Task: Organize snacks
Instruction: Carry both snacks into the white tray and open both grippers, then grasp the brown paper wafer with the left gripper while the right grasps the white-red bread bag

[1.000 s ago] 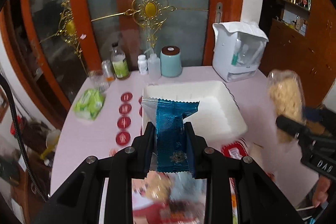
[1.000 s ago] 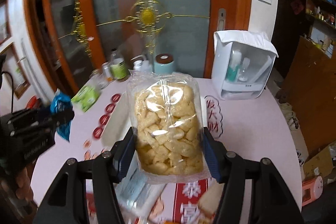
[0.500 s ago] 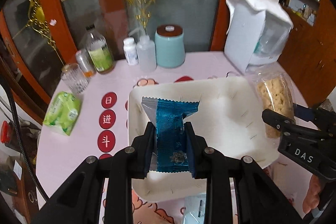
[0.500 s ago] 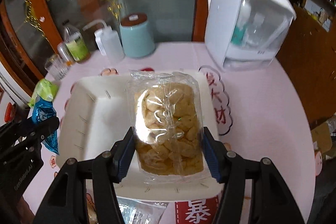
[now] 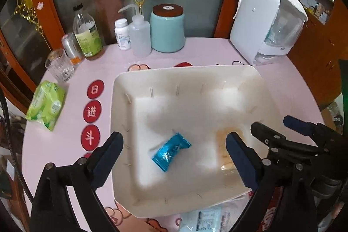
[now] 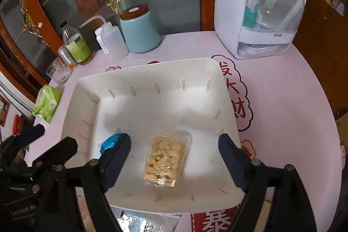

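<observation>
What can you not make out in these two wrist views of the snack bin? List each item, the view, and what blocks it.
- Blue packet: right wrist view, mostly hidden behind a finger of the right gripper.
- Clear bag of crackers: left wrist view, blurred and partly covered by a finger of the left gripper.
- Pale blue packet: left wrist view, cut off by the bottom edge and the white bin; print unreadable.
- Bottle label: left wrist view, too small to read.

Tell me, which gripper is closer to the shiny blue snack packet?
Left. The left gripper hangs open right above the shiny blue snack packet in the white tray; the right gripper sits over the clear cracker bag.
</observation>
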`<state>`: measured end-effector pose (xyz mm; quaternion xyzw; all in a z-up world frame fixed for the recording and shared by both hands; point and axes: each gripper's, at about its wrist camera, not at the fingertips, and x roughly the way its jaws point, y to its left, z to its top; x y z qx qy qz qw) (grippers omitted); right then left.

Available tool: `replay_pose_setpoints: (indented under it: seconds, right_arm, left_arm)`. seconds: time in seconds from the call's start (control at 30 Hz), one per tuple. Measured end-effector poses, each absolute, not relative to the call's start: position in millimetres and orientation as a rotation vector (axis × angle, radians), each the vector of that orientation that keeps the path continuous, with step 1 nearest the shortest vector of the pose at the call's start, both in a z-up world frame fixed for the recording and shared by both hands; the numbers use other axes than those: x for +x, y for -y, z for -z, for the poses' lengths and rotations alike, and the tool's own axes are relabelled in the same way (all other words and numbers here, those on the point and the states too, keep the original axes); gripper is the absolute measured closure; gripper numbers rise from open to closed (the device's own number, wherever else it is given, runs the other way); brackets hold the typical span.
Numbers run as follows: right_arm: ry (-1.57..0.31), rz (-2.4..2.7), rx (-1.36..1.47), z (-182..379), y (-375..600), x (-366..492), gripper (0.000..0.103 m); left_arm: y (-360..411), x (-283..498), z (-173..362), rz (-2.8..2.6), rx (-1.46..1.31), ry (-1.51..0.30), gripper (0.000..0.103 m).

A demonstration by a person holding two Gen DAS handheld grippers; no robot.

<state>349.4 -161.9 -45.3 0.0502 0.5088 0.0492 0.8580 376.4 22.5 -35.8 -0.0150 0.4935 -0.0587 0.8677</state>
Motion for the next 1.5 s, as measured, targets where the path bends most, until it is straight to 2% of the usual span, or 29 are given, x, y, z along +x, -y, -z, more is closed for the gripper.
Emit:
replay_pose_setpoints:
  seconds: [0.23, 0.43, 0.63, 0.9, 1.17, 1.5]
  right_arm:
    - [-1.074, -0.100, 0.084, 25.4, 162.1, 327.4, 0.019]
    - [-1.048, -0.160, 0.066, -0.4, 172.5, 286.9, 0.019]
    - [-1.013, -0.194, 0.070, -28.8, 198.2, 238.8, 0.019]
    - [-0.927, -0.113, 0.062, -53.8, 259.7, 177.8, 0.019]
    - [-1.002, -0.054, 0.158, -25.4, 333.3, 147.5, 0.019]
    - [-1.181, -0.050, 0.260, 63.8, 375.4, 121.3, 0.019]
  left_arm:
    - [-24.0, 359.2, 19.7, 0.121, -0.045, -1.025, 0.008]
    - [-19.2, 323.2, -10.1, 0.101, 0.005, -0.942, 0.008]
    - [-10.0, 274.2, -49.7, 0.118, 0.041, -0.870, 0.008]
    - [18.2, 211.4, -76.8, 0.222, -0.004, -0.885, 0.008]
    - [91.0, 162.4, -73.3, 0.335, 0.098, -0.882, 0.008]
    - [172.1, 162.0, -13.5, 0.416, 0.157, -0.988, 0.008]
